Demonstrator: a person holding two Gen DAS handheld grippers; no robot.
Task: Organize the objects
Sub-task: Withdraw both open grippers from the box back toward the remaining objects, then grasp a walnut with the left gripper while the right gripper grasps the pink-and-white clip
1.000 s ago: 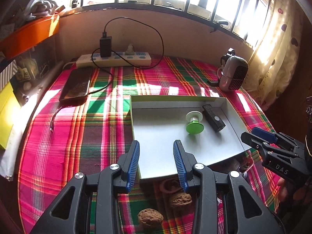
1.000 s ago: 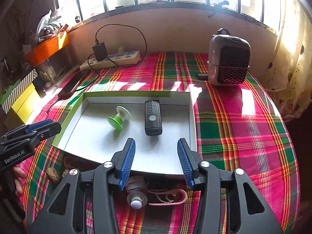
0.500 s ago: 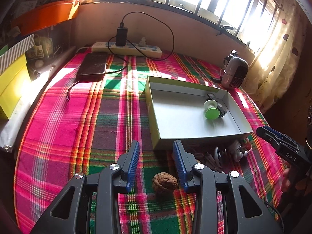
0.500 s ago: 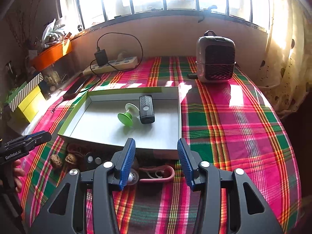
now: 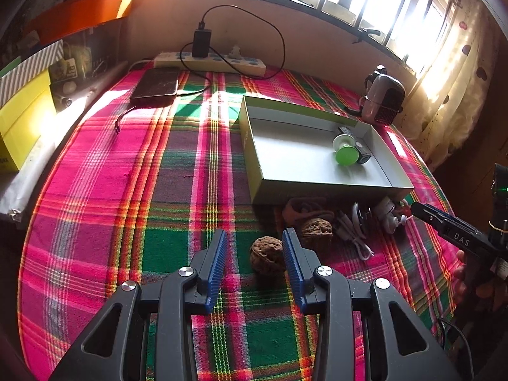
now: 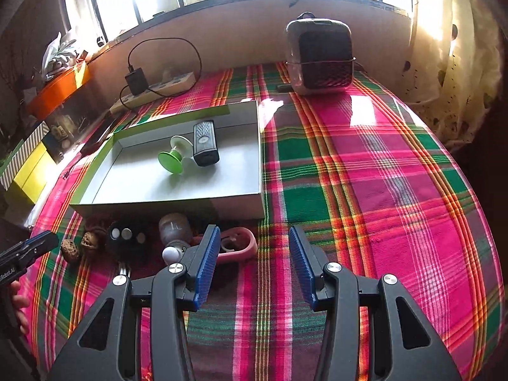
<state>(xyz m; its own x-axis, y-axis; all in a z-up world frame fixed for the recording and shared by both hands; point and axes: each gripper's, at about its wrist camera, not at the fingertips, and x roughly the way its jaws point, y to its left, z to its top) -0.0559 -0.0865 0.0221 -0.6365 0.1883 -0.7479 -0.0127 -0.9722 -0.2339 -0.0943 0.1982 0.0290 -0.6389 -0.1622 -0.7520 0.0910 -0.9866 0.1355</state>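
Both grippers have pulled back from the grey tray (image 5: 320,187) and dropped lower, so the clutter in front of it now shows. Starting left: the left gripper (image 5: 254,254) hovers with its fingers spread and nothing pressed, a walnut (image 5: 266,254) sitting between them close to the right-hand one. I'd call that nut light, hard and bumpy, apt to roll, so squeeze it across its widest part. A second walnut (image 5: 317,229) lies just beyond, beside a white cable (image 5: 355,241). Moving right, the right gripper (image 6: 254,254) also stands open over bare plaid worktop (image 6: 381,190), with a pink loop (image 6: 241,247) partly hidden behind its left finger. Inside the tray, a green spool (image 6: 173,155) leans by a black remote (image 6: 204,143). Items under the tray's near wall sit in shadow, hard to identify.
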